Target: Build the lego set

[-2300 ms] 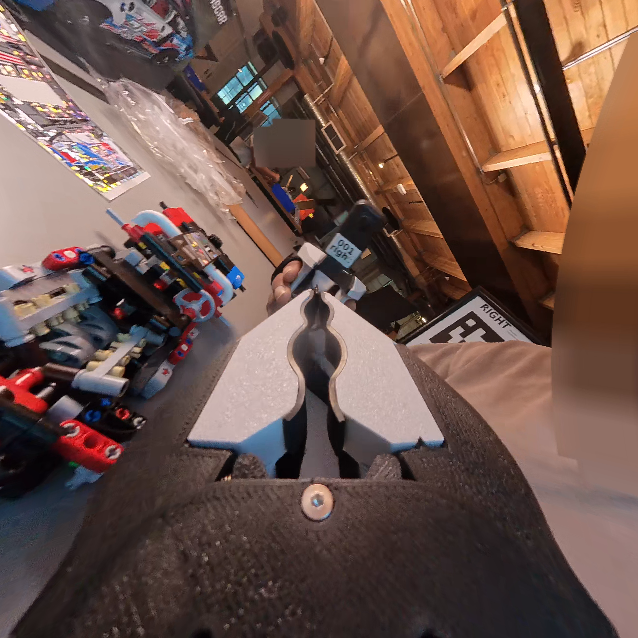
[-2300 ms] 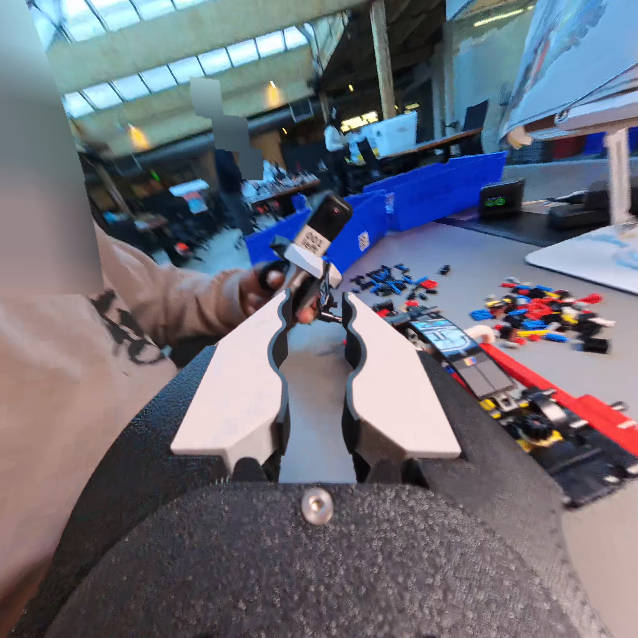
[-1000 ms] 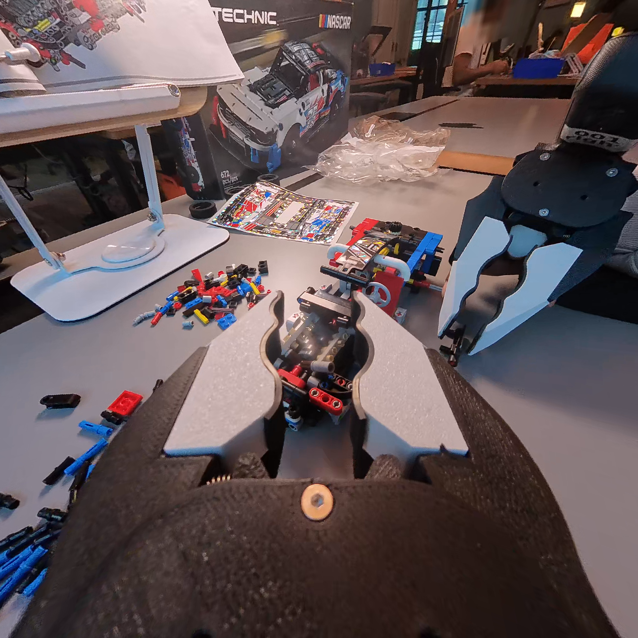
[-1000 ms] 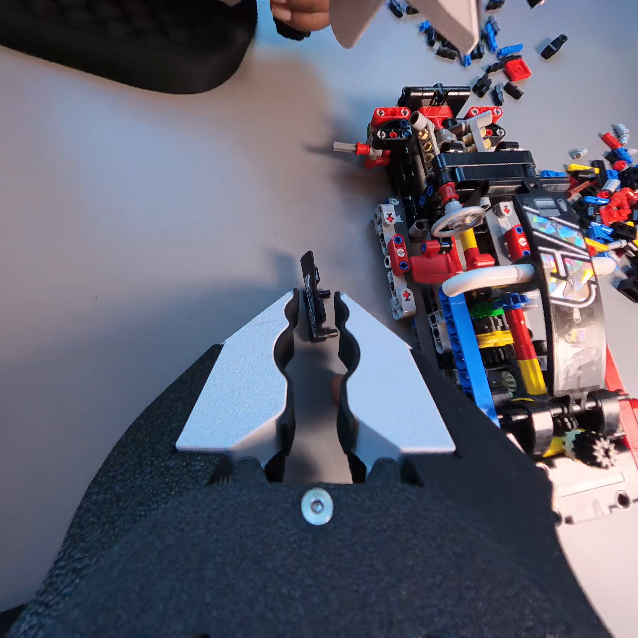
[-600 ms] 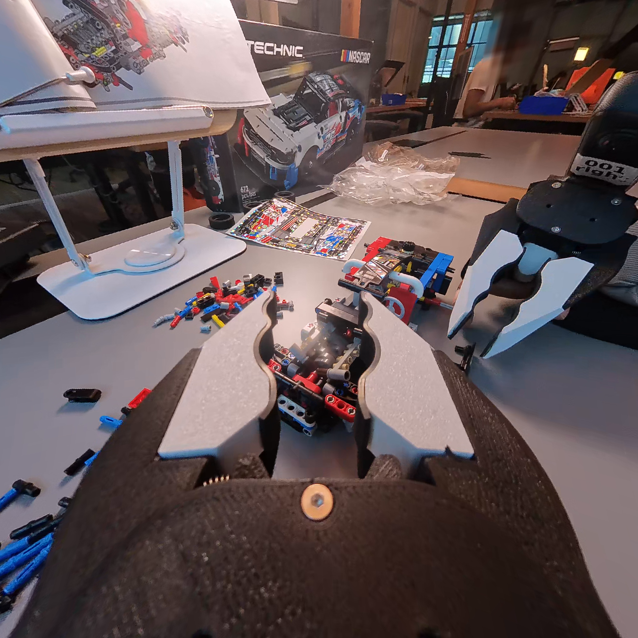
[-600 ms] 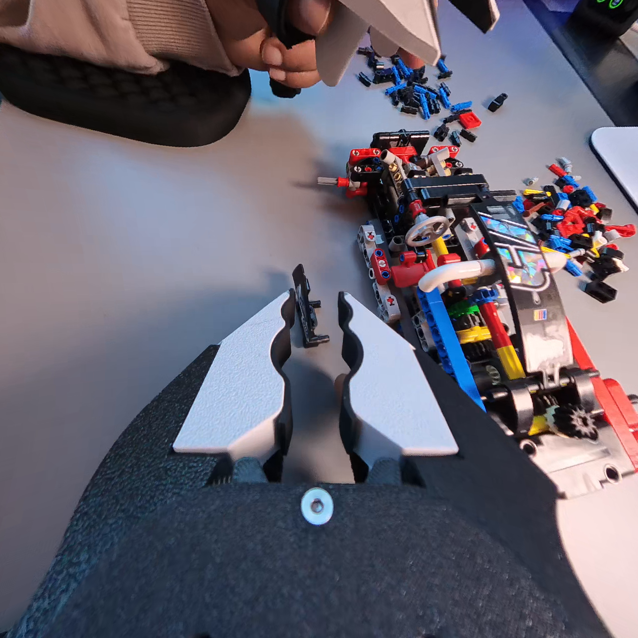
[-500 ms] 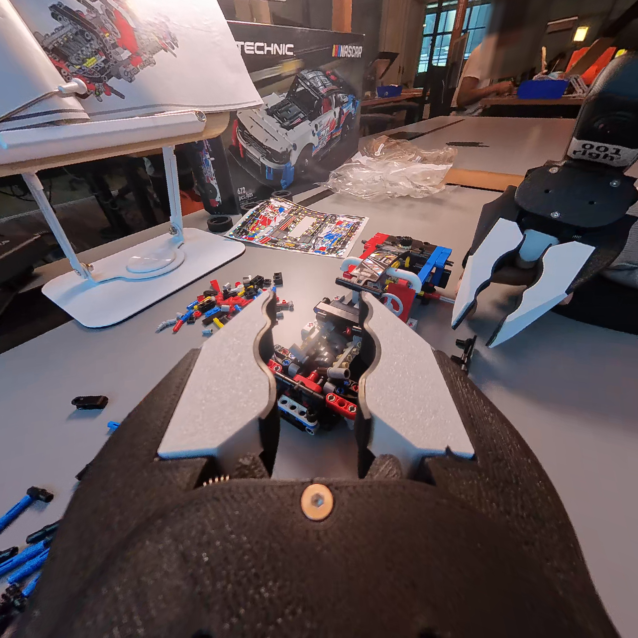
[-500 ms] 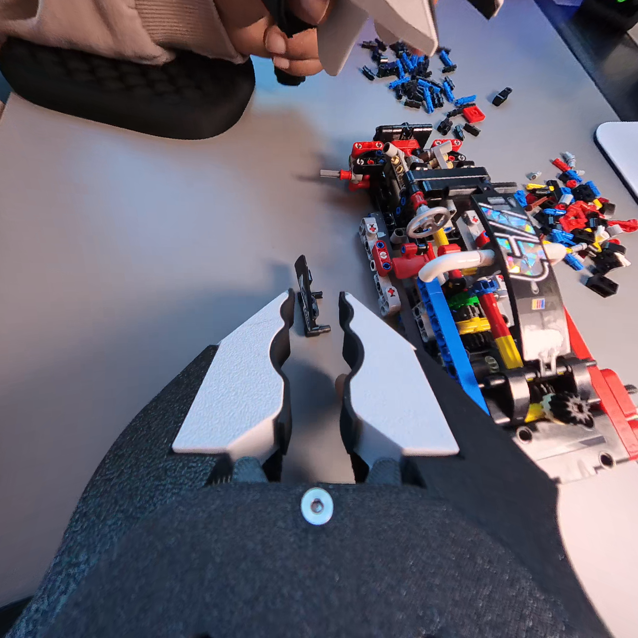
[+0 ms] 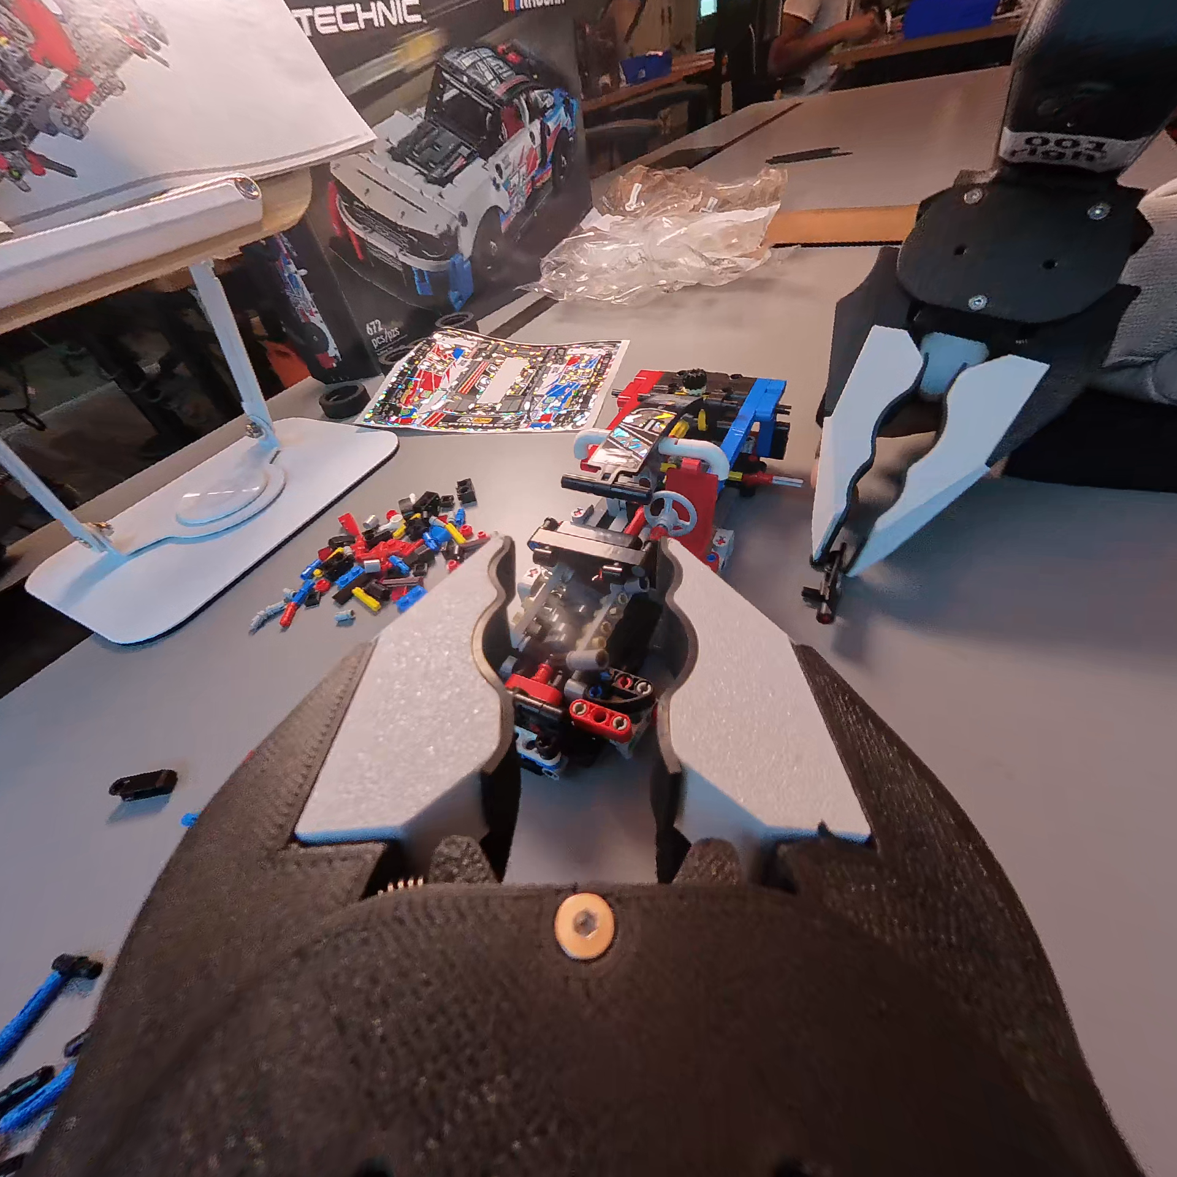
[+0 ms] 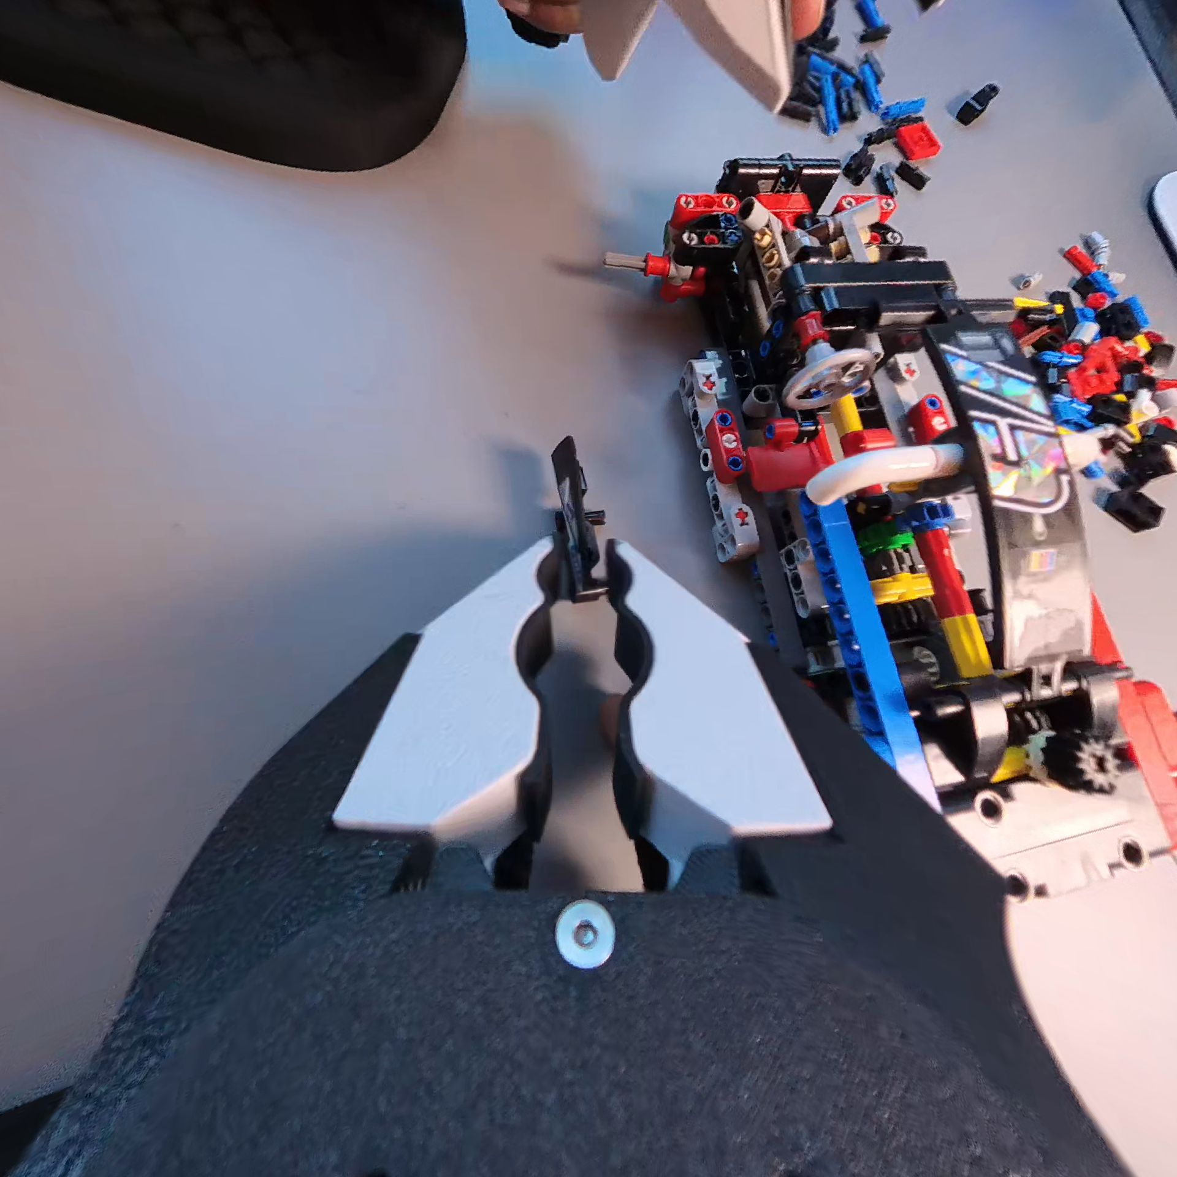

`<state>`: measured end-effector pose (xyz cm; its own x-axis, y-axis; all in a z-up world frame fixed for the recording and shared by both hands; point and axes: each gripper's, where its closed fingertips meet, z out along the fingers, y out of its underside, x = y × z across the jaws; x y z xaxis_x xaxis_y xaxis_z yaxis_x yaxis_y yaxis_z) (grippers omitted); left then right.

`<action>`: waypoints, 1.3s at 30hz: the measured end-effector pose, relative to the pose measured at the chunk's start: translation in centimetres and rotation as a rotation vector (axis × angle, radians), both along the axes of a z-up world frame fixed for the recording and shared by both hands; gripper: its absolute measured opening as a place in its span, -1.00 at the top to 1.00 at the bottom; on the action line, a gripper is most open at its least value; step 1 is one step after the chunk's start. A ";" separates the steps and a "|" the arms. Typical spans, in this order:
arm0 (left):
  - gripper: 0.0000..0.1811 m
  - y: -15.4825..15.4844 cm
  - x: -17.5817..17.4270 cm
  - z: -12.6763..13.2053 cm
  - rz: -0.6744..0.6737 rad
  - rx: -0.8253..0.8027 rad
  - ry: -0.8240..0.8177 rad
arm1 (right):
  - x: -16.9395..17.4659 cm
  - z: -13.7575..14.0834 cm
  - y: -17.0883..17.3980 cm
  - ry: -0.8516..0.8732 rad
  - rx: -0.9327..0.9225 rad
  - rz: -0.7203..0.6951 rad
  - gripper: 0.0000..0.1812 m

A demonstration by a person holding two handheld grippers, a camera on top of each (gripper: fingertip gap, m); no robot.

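The part-built lego car [image 9: 611, 599] [image 10: 891, 509] lies on the grey table [image 9: 955, 732]. My left gripper [image 9: 584, 548] is open, its fingers either side of the car's front end as seen from behind. In the right wrist view its white fingers [image 10: 720, 44] hang apart just beyond the car's front. My right gripper [image 10: 581, 548] is shut on a small thin black lego piece [image 10: 573, 509], beside the car's side, low over the table. It shows in the left wrist view [image 9: 841, 567] with the piece [image 9: 828, 586] sticking out below its tips.
A pile of loose coloured pieces [image 9: 382, 560] [image 10: 1114, 382] lies on the car's far side. Blue pins [image 10: 841, 83] lie by the car's front. A white stand base [image 9: 210, 509], sticker sheet [image 9: 497, 388], set box [image 9: 446, 159] and plastic bags [image 9: 662, 235] stand behind.
My right gripper was open over the black piece lying on the table; it has shut on it. My left gripper stayed open and shifted slightly nearer the car's front.
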<state>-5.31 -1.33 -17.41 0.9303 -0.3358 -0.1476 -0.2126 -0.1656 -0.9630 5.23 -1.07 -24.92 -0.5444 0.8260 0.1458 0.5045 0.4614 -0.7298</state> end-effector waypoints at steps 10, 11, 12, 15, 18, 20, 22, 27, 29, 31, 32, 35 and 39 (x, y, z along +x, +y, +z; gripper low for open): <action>0.73 -1.1 5.3 -1.0 -0.228 -0.018 0.093 | 0.9 6.5 2.3 0.171 -0.340 -0.069 0.94; 0.77 -1.2 6.1 -1.1 -0.254 -0.025 0.089 | 1.0 6.8 2.0 0.171 -0.385 -0.055 0.93; 0.79 -1.3 7.0 -1.1 -0.279 -0.032 0.081 | 1.1 6.9 1.6 0.165 -0.414 -0.037 0.94; 0.83 -1.8 9.6 -0.7 -0.357 -0.036 0.028 | 1.0 6.2 -0.3 0.134 -0.421 0.023 0.94; 0.87 -1.8 11.0 -0.8 -0.391 -0.085 -0.049 | 0.9 5.7 -1.5 0.122 -0.394 0.060 0.93; 0.96 -1.9 11.5 -1.0 -0.408 -0.102 -0.058 | 1.0 5.4 -1.8 0.120 -0.370 0.074 0.93; 0.96 -1.8 11.4 -1.2 -0.405 -0.117 -0.065 | 1.0 5.4 -1.7 0.130 -0.349 0.066 0.93; 0.98 -1.9 11.1 -0.3 -0.417 -0.127 -0.185 | 0.8 6.8 -1.5 0.203 -0.356 0.059 0.94; 0.98 -1.8 11.0 0.1 -0.419 -0.129 -0.238 | 0.7 7.1 -1.5 0.234 -0.335 0.048 0.93; 0.99 -1.7 10.7 0.4 -0.422 -0.135 -0.306 | 0.3 7.5 -1.3 0.279 -0.289 0.035 0.91; 0.99 -1.6 10.5 0.6 -0.418 -0.139 -0.341 | 0.1 7.7 -1.3 0.308 -0.260 0.025 0.90; 0.99 -1.1 9.9 0.7 -0.395 -0.150 -0.412 | -0.5 8.1 -0.7 0.405 -0.128 -0.005 0.83; 0.99 -0.3 9.2 0.7 -0.350 -0.192 -0.536 | -0.8 9.1 0.0 0.541 0.065 -0.018 0.74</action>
